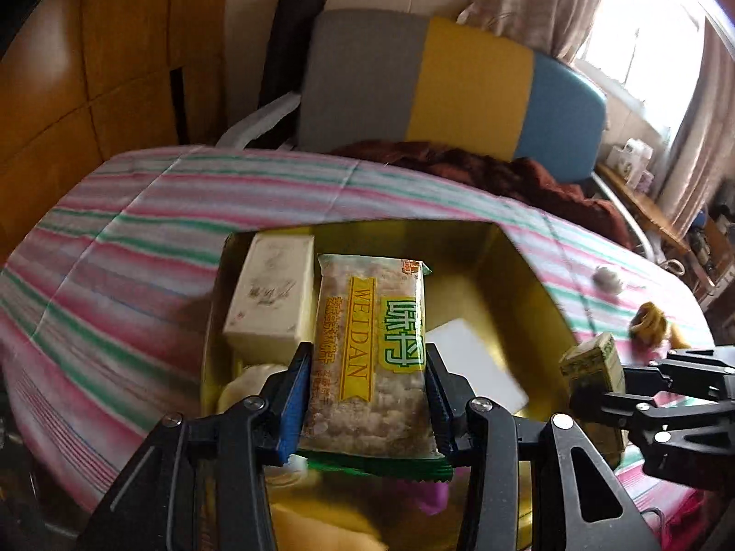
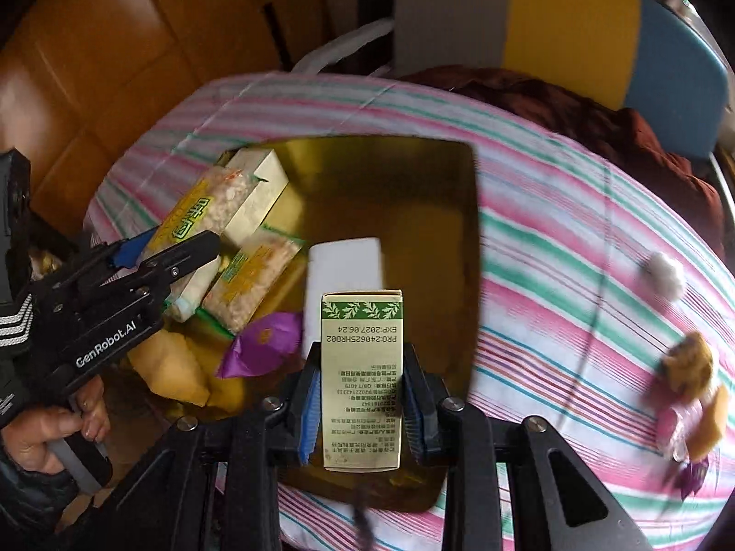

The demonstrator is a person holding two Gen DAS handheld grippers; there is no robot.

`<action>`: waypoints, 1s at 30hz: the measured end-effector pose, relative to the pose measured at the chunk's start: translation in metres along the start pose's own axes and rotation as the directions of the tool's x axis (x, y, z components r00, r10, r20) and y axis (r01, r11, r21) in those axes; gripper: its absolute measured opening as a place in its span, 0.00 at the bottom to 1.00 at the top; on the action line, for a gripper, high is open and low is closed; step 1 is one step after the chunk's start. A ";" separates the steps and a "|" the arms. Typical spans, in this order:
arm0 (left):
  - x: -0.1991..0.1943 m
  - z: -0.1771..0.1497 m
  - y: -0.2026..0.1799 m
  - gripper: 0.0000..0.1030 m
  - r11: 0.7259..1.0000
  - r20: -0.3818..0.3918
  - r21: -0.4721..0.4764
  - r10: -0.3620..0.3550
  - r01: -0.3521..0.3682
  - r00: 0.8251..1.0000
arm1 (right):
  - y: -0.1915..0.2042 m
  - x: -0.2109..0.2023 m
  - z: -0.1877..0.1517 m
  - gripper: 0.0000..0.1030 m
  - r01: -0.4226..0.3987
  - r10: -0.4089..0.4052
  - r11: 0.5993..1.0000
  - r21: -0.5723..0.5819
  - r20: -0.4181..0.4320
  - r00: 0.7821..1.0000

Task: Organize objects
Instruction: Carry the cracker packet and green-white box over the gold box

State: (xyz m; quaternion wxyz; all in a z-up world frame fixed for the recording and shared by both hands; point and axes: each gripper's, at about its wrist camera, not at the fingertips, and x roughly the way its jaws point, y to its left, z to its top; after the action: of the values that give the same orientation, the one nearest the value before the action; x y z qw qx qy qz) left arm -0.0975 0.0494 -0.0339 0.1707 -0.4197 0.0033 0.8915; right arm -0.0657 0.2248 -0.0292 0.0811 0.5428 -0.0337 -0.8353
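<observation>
Left gripper [image 1: 365, 367] pinching WEIDAN cracker packet [image 1: 372, 344] between blue pads, held over gold tin [image 1: 519, 271] on striped cloth [image 1: 138, 238]. Right gripper [image 2: 361, 395] clamping small green-topped carton [image 2: 361, 381] above tin's near edge. In tin: cream box [image 1: 271, 294], white card [image 2: 344, 266], second cracker packet [image 2: 250, 282], purple wrapper [image 2: 266, 344]. Loose snacks [image 2: 689, 390] lying on cloth, right of tin.

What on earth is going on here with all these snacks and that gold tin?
A person is tidying snacks into a gold tin on a striped cloth, with a handheld gripper in each hand. The left gripper is clamped on a cracker packet above the tin. The right gripper is clamped on a small green-and-cream box, also over the tin. Already inside are a cream box, another cracker packet and a purple candy. A few sweets lie on the cloth outside.
</observation>
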 end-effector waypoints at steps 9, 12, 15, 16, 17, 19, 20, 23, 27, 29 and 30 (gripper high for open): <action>0.027 -0.010 0.011 0.45 1.000 -0.070 -0.006 0.008 -0.008 0.998 | 0.010 0.053 -0.008 0.29 0.007 -0.009 1.000 -0.011 -0.122 0.993; 0.031 -0.012 0.015 0.45 1.000 -0.080 -0.013 0.015 -0.016 0.997 | 0.011 0.053 -0.012 0.29 0.009 -0.011 1.000 -0.023 -0.124 0.992; 0.034 -0.013 0.016 0.45 1.000 -0.086 -0.010 0.011 -0.012 0.996 | 0.011 0.051 -0.017 0.29 0.003 -0.007 0.999 -0.032 -0.133 0.991; 0.034 -0.014 0.015 0.45 1.000 -0.085 -0.007 0.013 -0.013 0.996 | 0.012 0.049 -0.020 0.29 0.004 -0.009 0.999 -0.040 -0.135 0.991; 0.033 -0.015 0.015 0.45 1.000 -0.085 -0.002 0.015 -0.015 0.996 | 0.012 0.048 -0.023 0.29 0.005 -0.011 0.999 -0.045 -0.134 0.991; 0.034 -0.016 0.014 0.45 1.000 -0.088 -0.003 0.012 -0.013 0.996 | 0.012 0.046 -0.027 0.29 0.012 -0.019 0.999 -0.050 -0.136 0.991; 0.034 -0.016 0.015 0.45 1.000 -0.088 -0.004 0.012 -0.012 0.996 | 0.012 0.045 -0.029 0.29 0.017 -0.024 0.998 -0.055 -0.137 0.990; 0.033 -0.018 0.015 0.45 1.000 -0.087 -0.003 0.008 -0.009 0.996 | 0.013 0.043 -0.034 0.29 0.033 -0.042 0.997 -0.068 -0.139 0.989; 0.029 -0.018 0.015 0.52 1.000 -0.087 -0.014 0.003 -0.005 0.996 | 0.007 0.042 -0.039 0.39 0.084 -0.092 0.995 -0.058 -0.137 0.986; 0.024 -0.017 0.015 0.56 1.000 -0.070 -0.019 0.004 -0.005 0.998 | 0.002 0.039 -0.042 0.48 0.083 -0.087 0.996 -0.035 -0.131 0.988; 0.021 -0.016 0.015 0.57 1.000 -0.060 -0.016 0.005 -0.006 0.998 | -0.001 0.037 -0.043 0.48 0.082 -0.085 0.996 -0.026 -0.129 0.988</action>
State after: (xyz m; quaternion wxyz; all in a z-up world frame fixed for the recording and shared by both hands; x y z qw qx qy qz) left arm -0.1022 0.0392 -0.0621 0.1645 -0.4475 0.0025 0.8790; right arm -0.0410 0.2203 -0.0804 0.0538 0.5962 0.0029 -0.8010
